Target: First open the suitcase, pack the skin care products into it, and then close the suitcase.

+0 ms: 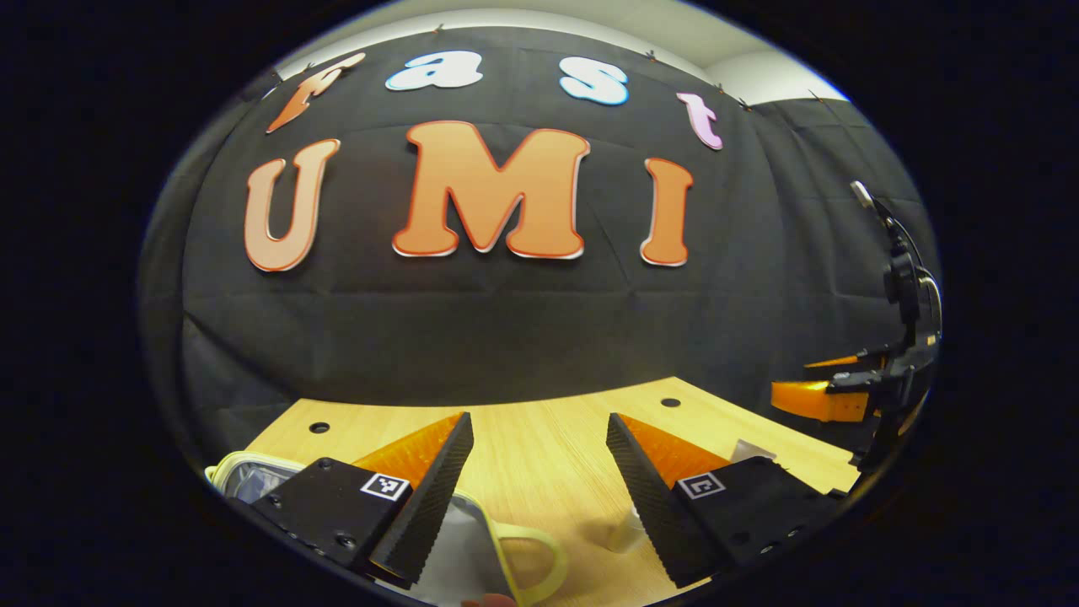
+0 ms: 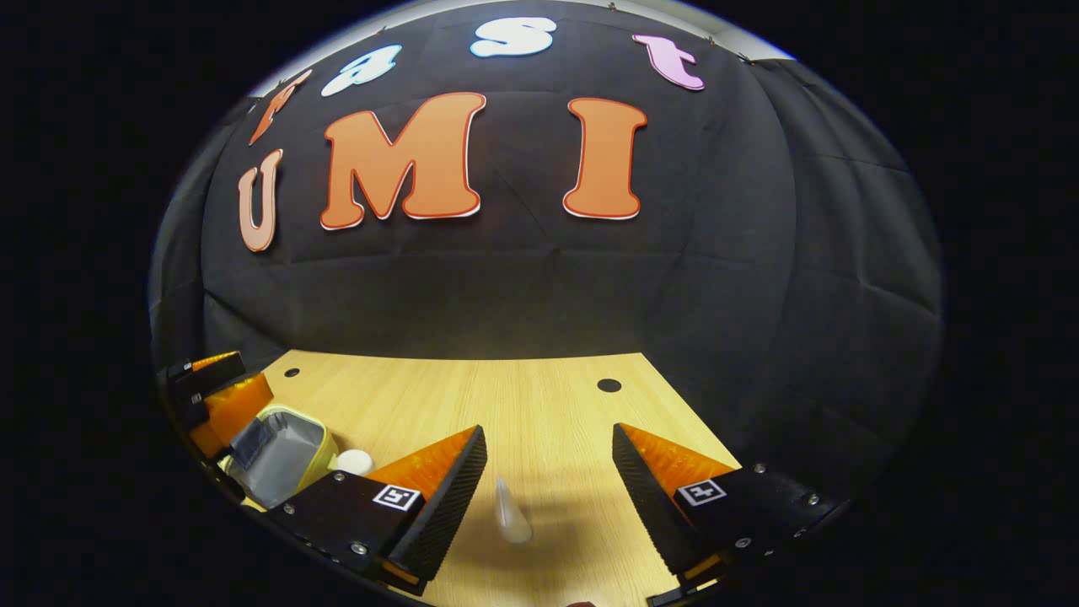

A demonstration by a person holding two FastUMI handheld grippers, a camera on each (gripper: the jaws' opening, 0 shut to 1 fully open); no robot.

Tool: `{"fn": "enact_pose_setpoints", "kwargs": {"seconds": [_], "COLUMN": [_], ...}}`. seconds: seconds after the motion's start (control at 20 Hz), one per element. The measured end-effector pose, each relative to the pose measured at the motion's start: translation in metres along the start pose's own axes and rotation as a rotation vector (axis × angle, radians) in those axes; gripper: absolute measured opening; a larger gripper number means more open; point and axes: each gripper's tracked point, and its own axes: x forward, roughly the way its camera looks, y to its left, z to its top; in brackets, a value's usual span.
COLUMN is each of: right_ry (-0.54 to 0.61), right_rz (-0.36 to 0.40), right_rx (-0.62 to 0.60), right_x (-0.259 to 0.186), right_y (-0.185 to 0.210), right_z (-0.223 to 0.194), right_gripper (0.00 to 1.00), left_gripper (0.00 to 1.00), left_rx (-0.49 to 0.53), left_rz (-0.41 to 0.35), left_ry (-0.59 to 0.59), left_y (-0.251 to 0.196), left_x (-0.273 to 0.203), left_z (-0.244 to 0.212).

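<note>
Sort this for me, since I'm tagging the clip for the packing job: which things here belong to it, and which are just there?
Belongs to the job:
- small yellow suitcase, lid open, grey lining showing
- clear tube lying on the table between the right gripper's fingers
- white round item beside the suitcase
- left gripper, open

Just there:
- wooden table with its holes

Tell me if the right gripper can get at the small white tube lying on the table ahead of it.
Probably yes: the right gripper is open, and the tube lies on bare table between its fingers, nothing in the way.
</note>
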Motion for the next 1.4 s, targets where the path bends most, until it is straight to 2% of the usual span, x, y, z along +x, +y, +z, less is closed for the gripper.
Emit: {"fn": "enact_pose_setpoints", "kwargs": {"seconds": [0.2,0.75,0.9,1.05,1.3,1.4], "right_ry": [0.031,0.095,0.107,0.118,0.146,0.146], "right_rz": [0.001,-0.023,-0.035,-0.045,-0.047,-0.047], "right_rx": [-0.013,-0.007,0.001,-0.007,0.009,0.001], "right_x": [0.007,0.016,0.018,0.017,0.017,0.014], "right_y": [-0.007,-0.028,-0.037,-0.044,-0.050,-0.052], "right_z": [-0.018,-0.052,-0.059,-0.067,-0.080,-0.082], "right_gripper": [0.95,0.95,0.95,0.95,0.95,0.96], "left_gripper": [1.00,0.97,0.97,0.97,0.97,0.73], "left_rx": [0.046,0.038,0.050,0.017,0.008,-0.016], "left_rz": [-0.041,-0.153,-0.137,-0.108,-0.040,-0.037], "left_ry": [0.055,0.197,0.227,0.246,0.289,0.281], "left_y": [-0.031,-0.100,-0.105,-0.110,-0.106,-0.109], "left_x": [0.001,0.006,0.021,0.037,0.057,0.063], "left_z": [-0.041,-0.121,-0.141,-0.157,-0.177,-0.180]}}
